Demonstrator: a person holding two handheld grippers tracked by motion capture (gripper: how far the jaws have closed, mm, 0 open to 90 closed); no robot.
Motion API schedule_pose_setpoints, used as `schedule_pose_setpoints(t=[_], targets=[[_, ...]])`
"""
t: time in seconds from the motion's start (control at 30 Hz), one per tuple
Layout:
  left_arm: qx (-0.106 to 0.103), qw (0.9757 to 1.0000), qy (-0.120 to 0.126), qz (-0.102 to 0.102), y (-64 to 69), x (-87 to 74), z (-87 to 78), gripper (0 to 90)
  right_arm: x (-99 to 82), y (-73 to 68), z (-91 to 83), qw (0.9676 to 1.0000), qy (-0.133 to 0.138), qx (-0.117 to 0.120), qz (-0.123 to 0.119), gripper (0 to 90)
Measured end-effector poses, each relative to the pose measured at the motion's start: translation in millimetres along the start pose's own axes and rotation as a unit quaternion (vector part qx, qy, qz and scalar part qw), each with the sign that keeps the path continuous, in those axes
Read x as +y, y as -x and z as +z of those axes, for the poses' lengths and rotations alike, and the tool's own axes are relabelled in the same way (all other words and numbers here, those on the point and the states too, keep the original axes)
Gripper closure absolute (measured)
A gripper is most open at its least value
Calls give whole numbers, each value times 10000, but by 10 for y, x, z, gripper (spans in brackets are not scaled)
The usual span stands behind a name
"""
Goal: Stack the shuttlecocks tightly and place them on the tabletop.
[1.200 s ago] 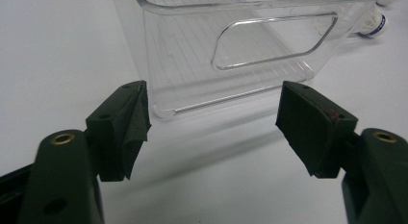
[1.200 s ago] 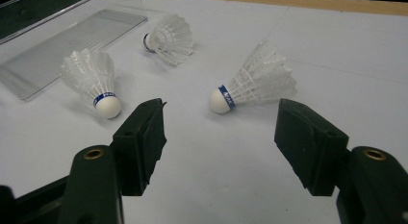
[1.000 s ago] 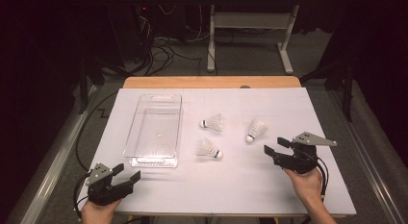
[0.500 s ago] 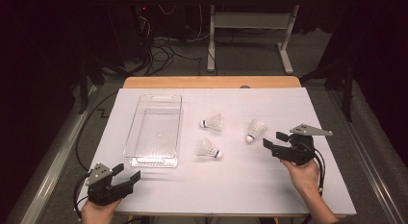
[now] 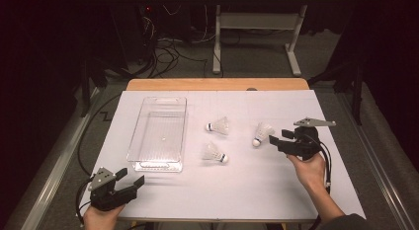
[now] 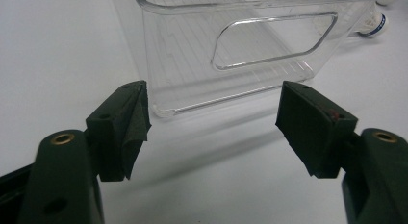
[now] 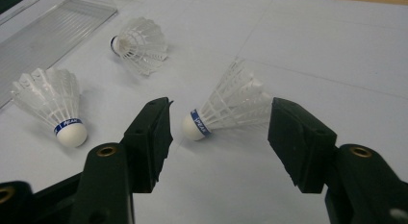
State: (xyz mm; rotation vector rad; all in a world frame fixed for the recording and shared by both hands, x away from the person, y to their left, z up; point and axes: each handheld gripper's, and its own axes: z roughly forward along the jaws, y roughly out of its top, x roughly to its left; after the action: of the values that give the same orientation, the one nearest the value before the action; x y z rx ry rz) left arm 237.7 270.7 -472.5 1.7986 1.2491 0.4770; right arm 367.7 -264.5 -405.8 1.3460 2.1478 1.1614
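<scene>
Straddling the nearest shuttlecock (image 7: 226,106), the right gripper (image 7: 219,137) has its fingers narrowing but not yet touching; the blue band is readable in its own view. The left gripper (image 6: 211,132) sits released before the clear bin (image 6: 240,46).

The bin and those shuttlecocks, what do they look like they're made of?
The bin looks like clear, glossy hard plastic: the table shows through its ribbed walls. The shuttlecocks have white feather-like skirts, possibly real feather, on smooth white rounded tips.

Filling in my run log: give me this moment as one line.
right gripper: open, jaws just closing around nearest shuttlecock, no contact | left gripper: open, facing clear bin
</scene>
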Motion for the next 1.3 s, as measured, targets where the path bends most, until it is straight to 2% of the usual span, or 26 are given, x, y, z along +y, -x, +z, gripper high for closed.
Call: schedule_pose_setpoints(t=[0.73,0.93,1.3], targets=[[-15,10000,-13,21,4,0,4,285,324,66,240,9980,-620,-139,-36,463],[-15,10000,-8,31,7,0,2,285,395,75,307,9975,-677,-210,-35,476],[-32,10000,-28,60,9,1,4,285,505,68,464,9950,-954,-289,-81,503]])
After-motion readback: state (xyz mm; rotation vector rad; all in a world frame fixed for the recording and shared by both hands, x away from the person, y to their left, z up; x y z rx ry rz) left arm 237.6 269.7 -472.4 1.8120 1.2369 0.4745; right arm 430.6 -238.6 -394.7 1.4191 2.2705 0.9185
